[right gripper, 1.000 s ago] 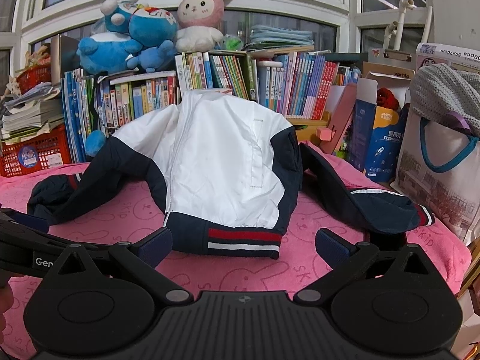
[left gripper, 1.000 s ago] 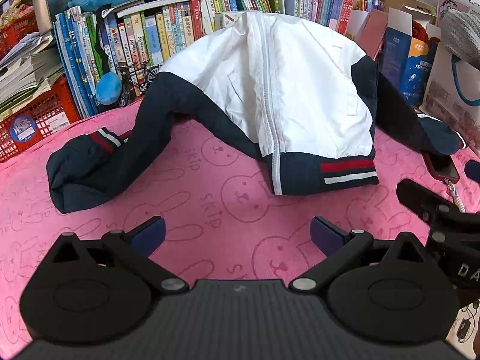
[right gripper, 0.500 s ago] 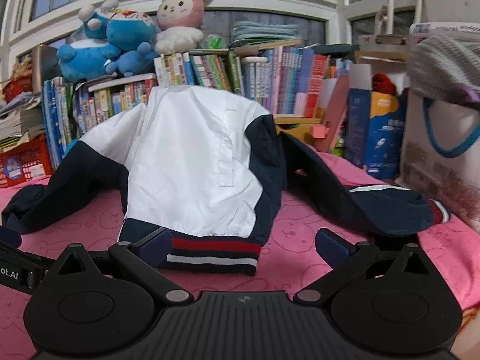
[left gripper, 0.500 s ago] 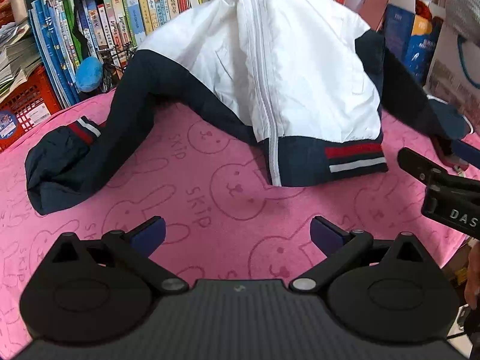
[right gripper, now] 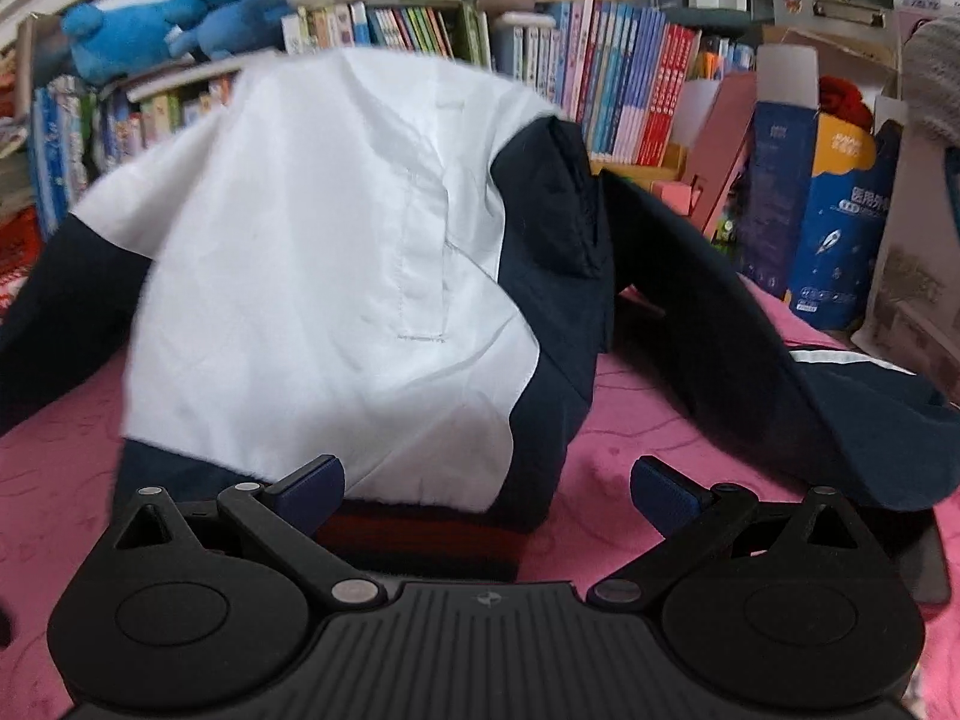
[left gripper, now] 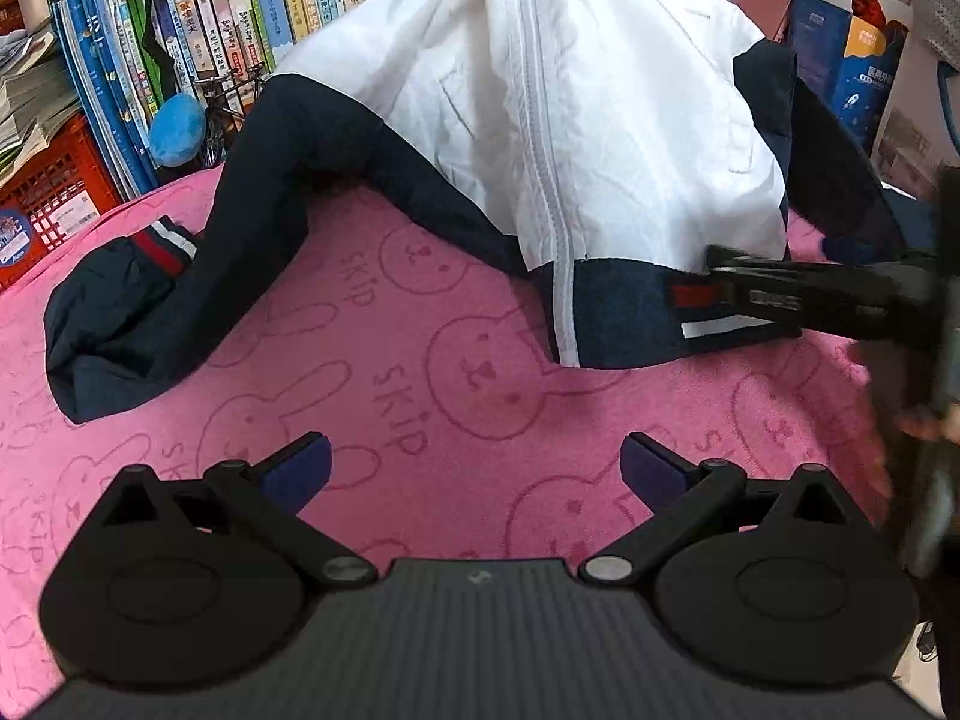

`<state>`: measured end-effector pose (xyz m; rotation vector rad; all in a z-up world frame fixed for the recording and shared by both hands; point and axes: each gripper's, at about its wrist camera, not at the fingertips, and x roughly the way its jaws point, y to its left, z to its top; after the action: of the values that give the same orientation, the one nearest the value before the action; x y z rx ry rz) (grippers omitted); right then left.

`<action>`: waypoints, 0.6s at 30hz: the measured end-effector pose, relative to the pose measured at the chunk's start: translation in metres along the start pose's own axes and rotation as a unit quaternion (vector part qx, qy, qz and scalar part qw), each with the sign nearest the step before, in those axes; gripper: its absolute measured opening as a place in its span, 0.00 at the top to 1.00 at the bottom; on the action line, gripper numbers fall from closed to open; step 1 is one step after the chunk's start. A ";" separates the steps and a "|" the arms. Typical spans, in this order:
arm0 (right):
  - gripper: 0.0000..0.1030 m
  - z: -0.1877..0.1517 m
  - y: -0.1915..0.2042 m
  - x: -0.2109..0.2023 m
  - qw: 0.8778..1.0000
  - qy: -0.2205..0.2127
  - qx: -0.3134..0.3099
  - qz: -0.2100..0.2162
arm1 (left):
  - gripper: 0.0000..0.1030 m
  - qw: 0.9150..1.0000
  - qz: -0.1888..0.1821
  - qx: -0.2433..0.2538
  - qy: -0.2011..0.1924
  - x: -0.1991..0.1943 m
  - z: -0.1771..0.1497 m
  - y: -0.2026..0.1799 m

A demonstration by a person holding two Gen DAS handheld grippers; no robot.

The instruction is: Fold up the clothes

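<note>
the left gripper (left gripper: 474,468) is spread wide with nothing between its blue pads, hovering over the pink blanket (left gripper: 420,372) printed with rabbits. ahead of it lies the jacket (left gripper: 540,120), white in the body with a zip down the middle and navy at the hem and sleeves; its hem sits ahead and to the right of this gripper, and one navy sleeve (left gripper: 198,276) stretches out ahead and to the left, ending in a striped cuff. the right gripper (right gripper: 487,489) is also spread wide and grips nothing; the striped hem (right gripper: 420,540) of the jacket lies directly in front of it, low between its fingers, whether touching cannot be told. the other navy sleeve (right gripper: 780,372) runs off ahead and to its right. far ahead of the right gripper stands a row of books (right gripper: 618,90) with blue plush toys (right gripper: 168,18) on top, and to the left a red basket (left gripper: 48,198) with papers stacked above it.
</note>
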<state>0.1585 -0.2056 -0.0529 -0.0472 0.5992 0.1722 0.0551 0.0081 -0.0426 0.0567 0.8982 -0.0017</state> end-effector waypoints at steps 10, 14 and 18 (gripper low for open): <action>0.82 0.015 -0.026 -0.030 0.992 -0.012 0.098 0.074 | 0.00 0.999 -0.003 0.015 -0.045 0.006 -0.003 0.019; 0.82 0.031 -0.048 -0.069 0.985 -0.046 0.131 0.106 | 0.00 0.999 -0.015 0.001 -0.031 0.028 0.002 0.025; 0.82 0.044 -0.057 -0.098 0.980 -0.068 0.142 0.122 | 0.00 0.994 -0.099 -0.022 -0.029 0.036 0.004 0.017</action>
<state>0.1131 -0.2716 0.0383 0.3141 0.4861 0.3239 0.0815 0.0258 -0.0674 -0.0735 0.8420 -0.1667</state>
